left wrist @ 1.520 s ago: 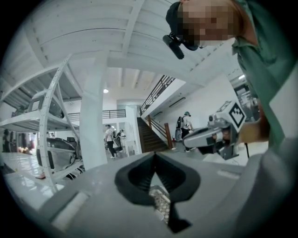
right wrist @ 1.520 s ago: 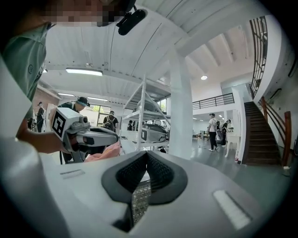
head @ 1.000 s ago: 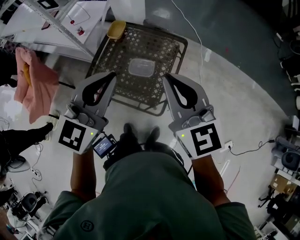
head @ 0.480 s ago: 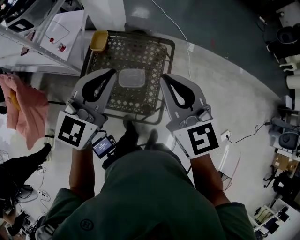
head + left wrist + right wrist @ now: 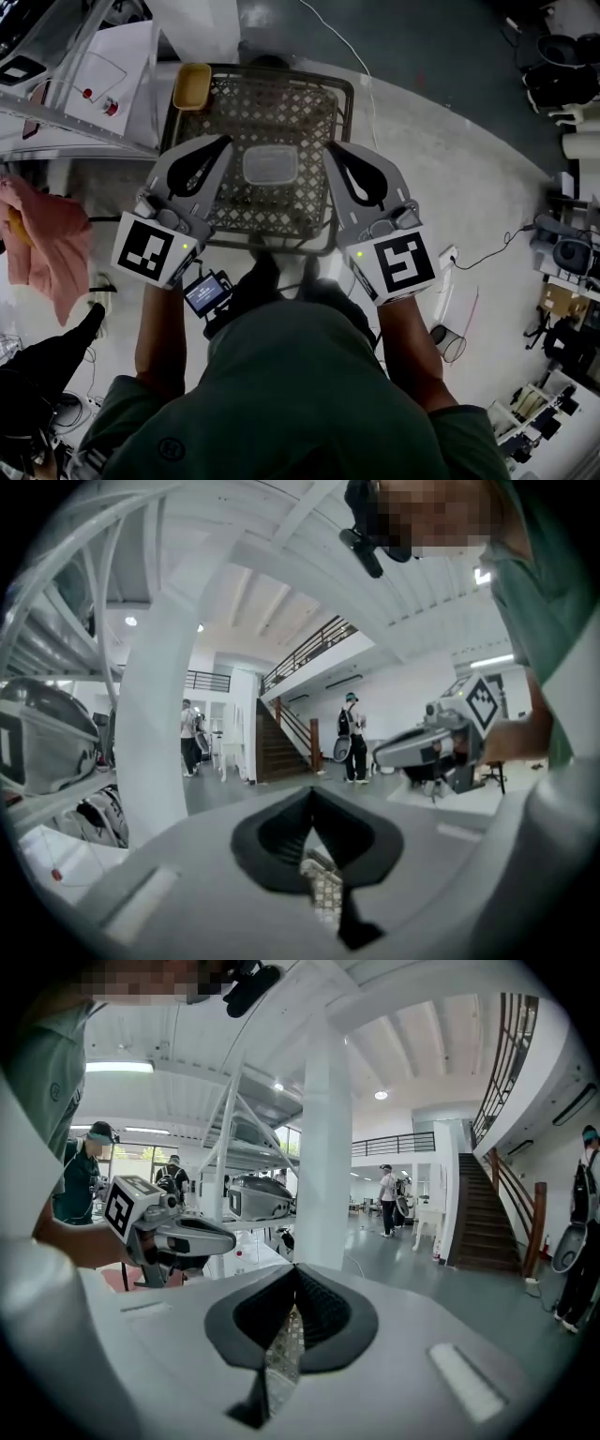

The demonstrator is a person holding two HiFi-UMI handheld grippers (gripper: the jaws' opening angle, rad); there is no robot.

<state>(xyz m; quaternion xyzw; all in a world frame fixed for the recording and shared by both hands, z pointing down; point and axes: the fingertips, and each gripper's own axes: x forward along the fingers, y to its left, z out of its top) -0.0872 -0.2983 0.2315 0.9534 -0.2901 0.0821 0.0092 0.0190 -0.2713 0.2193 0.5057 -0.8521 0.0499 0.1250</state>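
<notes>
**Both claws pinched shut and empty above the floor basket**

We look straight down, and the left gripper [image 5: 223, 142] and the right gripper [image 5: 331, 148] are held out side by side in front of the person's green shirt [image 5: 300, 394]. Each one carries its marker cube at the rear.

In the left gripper view, the jaw tips meet at a point. Only the spade-shaped hollow behind them is open, and nothing is clamped there. The right gripper view shows the same thing: tips together, nothing between them. So both claws are narrow and carry nothing.

Below them on the grey floor sits the wire basket [image 5: 343, 112], dark mesh with a raised rim. The two grippers frame it, the left one over its left edge and the right one over its right edge. Neither touches it as far as the head view shows.

Inside the basket, near its middle and between the two sets of jaws, lies a clear plastic container [image 5: 270, 167], flat on the mesh. A yellow tub [image 5: 191, 86] sits just at the basket's far left corner.

Off to the left, a pink cloth [image 5: 39, 246] hangs near a white shelf rack [image 5: 70, 127]. A thin cable [image 5: 492, 255] trails across the floor on the right, well apart from the basket.
</notes>
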